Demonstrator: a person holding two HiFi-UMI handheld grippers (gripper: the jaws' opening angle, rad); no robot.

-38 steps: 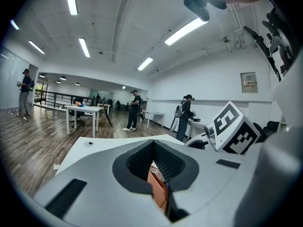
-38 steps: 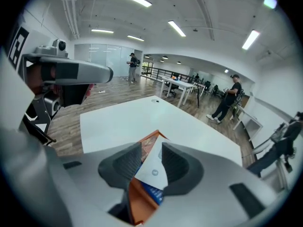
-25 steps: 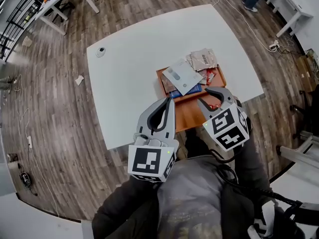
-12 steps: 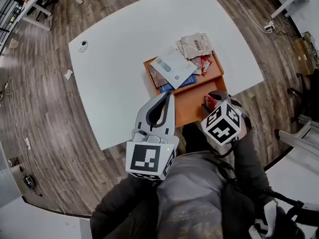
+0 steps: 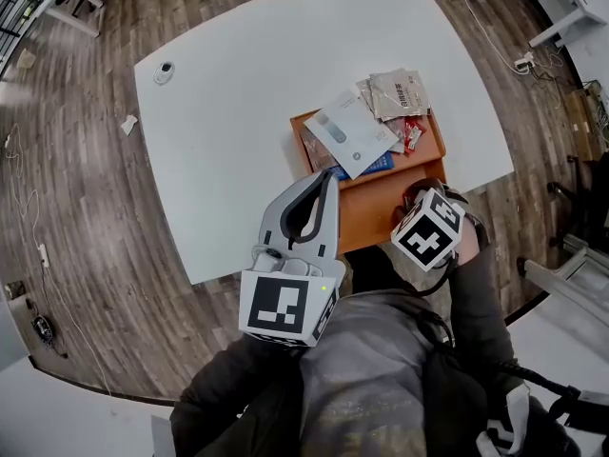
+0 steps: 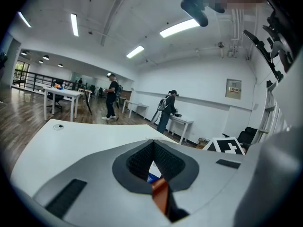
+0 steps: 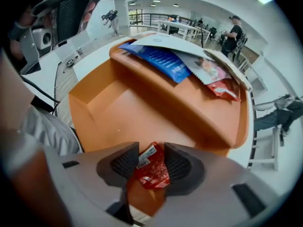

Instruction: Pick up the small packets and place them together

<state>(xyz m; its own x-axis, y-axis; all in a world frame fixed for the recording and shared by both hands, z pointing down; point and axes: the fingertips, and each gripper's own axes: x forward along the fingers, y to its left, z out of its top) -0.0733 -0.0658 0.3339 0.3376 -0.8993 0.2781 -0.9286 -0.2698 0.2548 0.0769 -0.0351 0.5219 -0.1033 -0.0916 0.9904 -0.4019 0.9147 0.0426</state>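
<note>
An orange tray [image 5: 376, 208] with two compartments lies on the white table. Its far compartment holds a pile of packets: a white pouch [image 5: 350, 133], silvery packets [image 5: 400, 93], a blue one [image 7: 161, 60] and a red one [image 7: 222, 88]. My right gripper [image 7: 151, 162] points down into the near compartment [image 7: 137, 112]. A small red packet [image 7: 152, 171] lies flat between its jaws, which are opening; the pads flank it without pressing. In the head view its marker cube [image 5: 428, 236] hides the jaws. My left gripper [image 5: 328, 177] hovers shut and empty at the tray's near left corner.
The white table [image 5: 238, 112] carries a small round object [image 5: 166, 69] at its far left corner. The tray sits close to the table's near edge, above the person's lap. Wooden floor surrounds the table. People stand at desks [image 6: 112, 96] far off.
The right gripper has tipped downward and lowered into the tray's near compartment with the red packet between its jaws. The left gripper has hardly moved.
</note>
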